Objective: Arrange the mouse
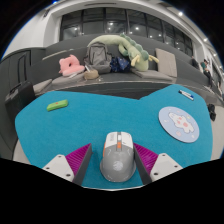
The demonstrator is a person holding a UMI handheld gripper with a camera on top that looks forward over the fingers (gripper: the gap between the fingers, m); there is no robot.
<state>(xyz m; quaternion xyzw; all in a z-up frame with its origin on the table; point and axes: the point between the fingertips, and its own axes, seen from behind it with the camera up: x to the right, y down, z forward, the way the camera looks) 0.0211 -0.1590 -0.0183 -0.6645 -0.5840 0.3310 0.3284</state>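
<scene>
The gripper [116, 160] sits low over a teal mat [80, 125] that covers the tabletop [25, 78]. Its jaws stand fairly wide, with 1 purple-pink pad [78, 157] at 9 o'clock of the mouse and the other at 3 o'clock. The grey mouse [116, 157] lies flat on the mat between the 2 pads, its orange scroll wheel pointing toward 12 o'clock. The pad tips come very close to its sides, but I cannot tell if they press on it, and the mouse rests on the mat by its own weight.

Farther out on the mat, at about 10 o'clock from the mouse, lies a small green bar-shaped thing [57, 104]. At about 2 o'clock lies a round white mouse pad [181, 122] with a pastel print, well apart from the mouse. Just beyond it, near the mat's far edge, is a small dark object [186, 96] too small to identify.

Past the mat, at 11 o'clock, a pink soft toy [70, 65] sits on the dark tabletop. At 12 o'clock a grey backpack [101, 54] stands with a pale green plush toy [131, 52] draped beside it. Behind them rises a wall with large windows [120, 25].
</scene>
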